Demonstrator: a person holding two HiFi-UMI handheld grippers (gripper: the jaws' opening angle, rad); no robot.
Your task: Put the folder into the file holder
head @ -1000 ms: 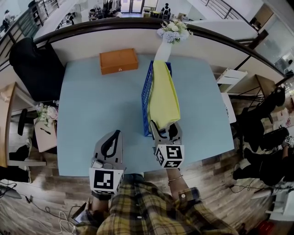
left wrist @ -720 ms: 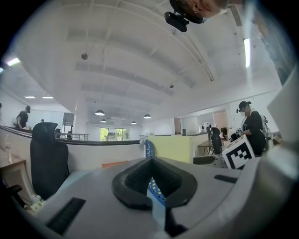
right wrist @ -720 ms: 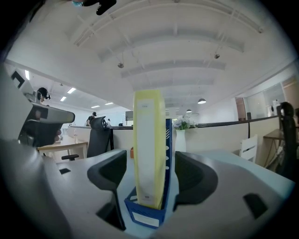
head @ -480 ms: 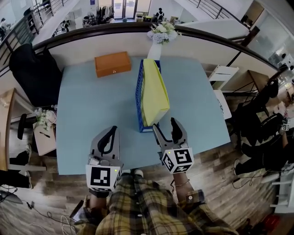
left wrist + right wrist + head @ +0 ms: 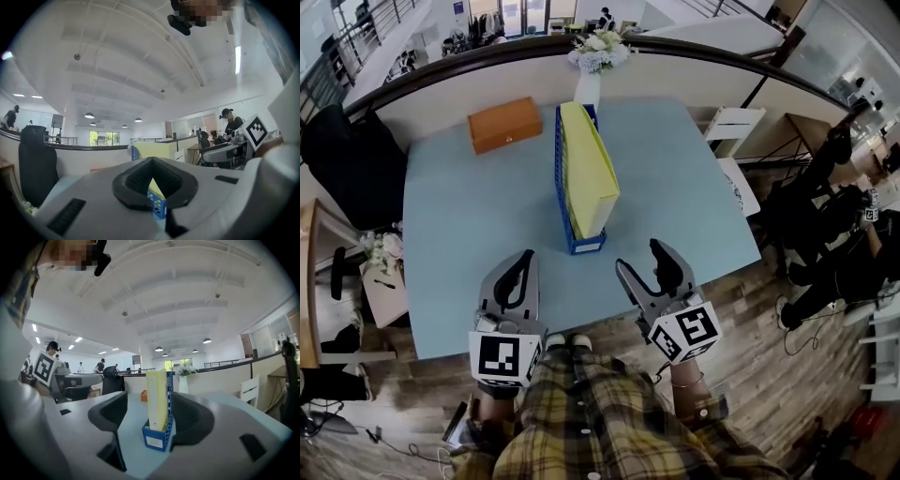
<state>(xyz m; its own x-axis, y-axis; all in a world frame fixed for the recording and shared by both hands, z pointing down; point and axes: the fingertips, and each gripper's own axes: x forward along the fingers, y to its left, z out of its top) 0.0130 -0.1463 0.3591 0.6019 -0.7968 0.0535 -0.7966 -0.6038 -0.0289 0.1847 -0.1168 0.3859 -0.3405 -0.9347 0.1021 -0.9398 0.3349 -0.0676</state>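
The yellow folder stands on edge inside the blue file holder in the middle of the light blue table. My right gripper is open and empty at the table's front edge, a short way back from the holder's near end. In the right gripper view the folder and holder show upright between the spread jaws of my right gripper, untouched. My left gripper is shut with nothing in it, left of the holder. In the left gripper view my left gripper partly hides the holder's corner.
An orange box lies at the table's back left. A white vase of flowers stands behind the holder on the ledge. A black chair is at the left, a white chair at the right.
My right gripper has drawn back from the folder's near end toward the table's front edge, with its jaws apart. The folder stays in the holder. My left gripper has hardly moved.
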